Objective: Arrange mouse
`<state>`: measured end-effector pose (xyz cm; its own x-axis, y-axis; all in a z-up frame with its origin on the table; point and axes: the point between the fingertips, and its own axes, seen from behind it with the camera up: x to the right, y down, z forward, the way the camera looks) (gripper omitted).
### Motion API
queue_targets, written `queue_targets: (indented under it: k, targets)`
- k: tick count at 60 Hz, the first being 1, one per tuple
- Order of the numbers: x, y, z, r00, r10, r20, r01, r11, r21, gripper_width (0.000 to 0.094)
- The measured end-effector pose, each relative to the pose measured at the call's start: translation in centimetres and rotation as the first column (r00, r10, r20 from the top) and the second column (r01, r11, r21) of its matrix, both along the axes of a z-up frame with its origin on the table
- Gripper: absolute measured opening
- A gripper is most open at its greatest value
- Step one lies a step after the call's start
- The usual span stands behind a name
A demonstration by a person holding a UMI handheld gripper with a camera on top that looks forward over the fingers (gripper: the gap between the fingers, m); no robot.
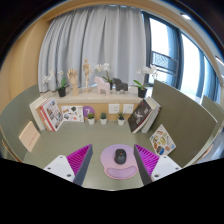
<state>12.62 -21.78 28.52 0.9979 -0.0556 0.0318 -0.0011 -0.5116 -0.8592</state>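
From my seat at the controls, the mouse [120,156] sits on a mouse mat [119,166] on the desk [100,140], between the two fingers of the gripper [113,160], a gap at either side; beyond it a row of small potted plants [103,118] runs along a low shelf [95,108]; books [52,115] lean at the shelf's left end and a magazine [142,114] at its right; taller flowers [104,74] stand on top of the shelf, with curtains [95,45] behind them.
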Motion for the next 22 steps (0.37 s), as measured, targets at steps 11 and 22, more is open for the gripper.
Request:
queue_targets:
  k: [11,22]
  targets:
    - [-2.8,-3.8,-0.1,0.999,0.043,0.009,-0.043,0.999,-0.008,0.0828]
    - [-5.2,-6.5,-1.1,0.997,0.077,0.004,-0.077,0.997,-0.024,0.0828]
